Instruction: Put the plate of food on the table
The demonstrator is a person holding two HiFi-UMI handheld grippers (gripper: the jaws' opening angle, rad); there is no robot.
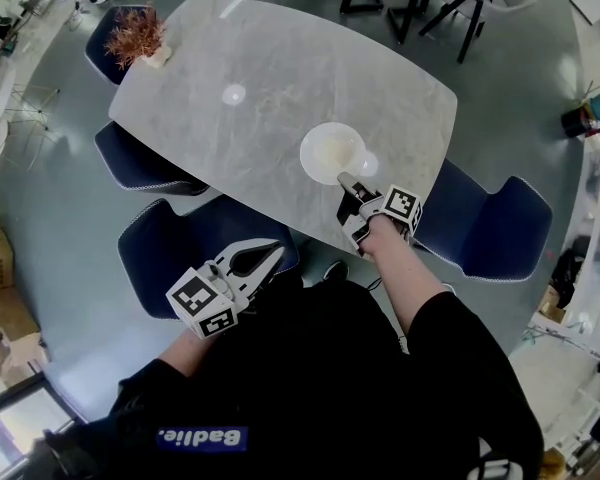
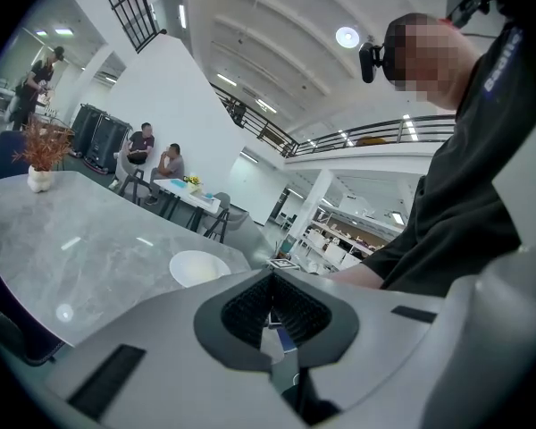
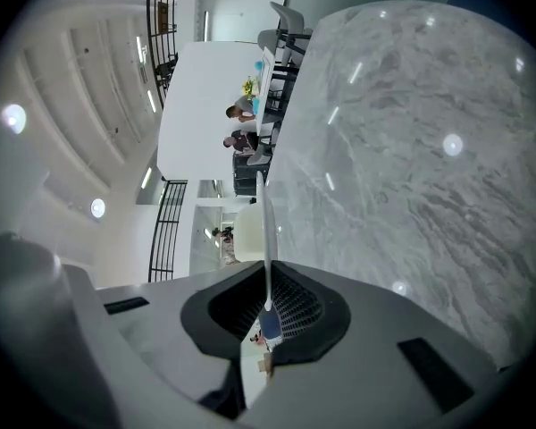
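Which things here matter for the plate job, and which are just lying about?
Job:
- plate, rim clamped in right tongs
- table

Lying about:
- plant
- chairs
- left tongs, shut, empty

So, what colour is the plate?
White, with no pattern; the plate shows best in the head view.

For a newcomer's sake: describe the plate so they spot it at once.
Find the grey marble table among blue chairs. Near its closest edge is a round white plate, rim pinched by the right gripper; the only other thing there, a reddish potted plant, stands at the far corner.
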